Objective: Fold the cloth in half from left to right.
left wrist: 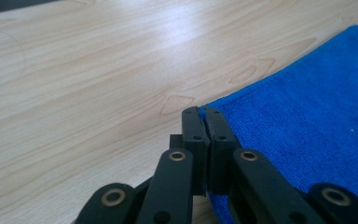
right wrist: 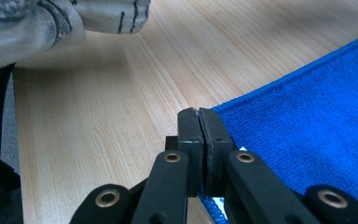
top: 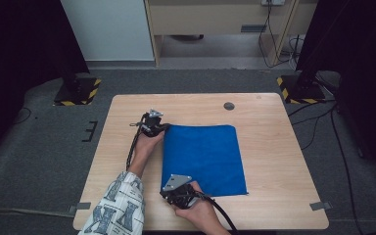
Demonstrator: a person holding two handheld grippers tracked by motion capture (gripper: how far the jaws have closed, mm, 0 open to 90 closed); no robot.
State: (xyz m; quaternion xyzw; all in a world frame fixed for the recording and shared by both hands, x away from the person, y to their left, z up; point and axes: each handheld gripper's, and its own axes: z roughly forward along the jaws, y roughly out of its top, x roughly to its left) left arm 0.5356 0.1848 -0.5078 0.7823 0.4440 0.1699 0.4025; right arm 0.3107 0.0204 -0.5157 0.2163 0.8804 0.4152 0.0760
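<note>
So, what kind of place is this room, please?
Probably a lab or recording workspace, not a home: a bare wooden table stands on grey carpet, floor stands with yellow-black hazard stripes flank it, cables run along the floor, and dark curtains hang at both sides.

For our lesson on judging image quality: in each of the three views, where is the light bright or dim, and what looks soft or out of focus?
High view: dark side edges, evenly lit light wooden table. Left gripper view: pale glare on the wood, black jaws slightly soft, flat blue terry cloth fairly sharp. Right gripper view: patterned sleeve blurred at the top, wood grain clear.
</note>
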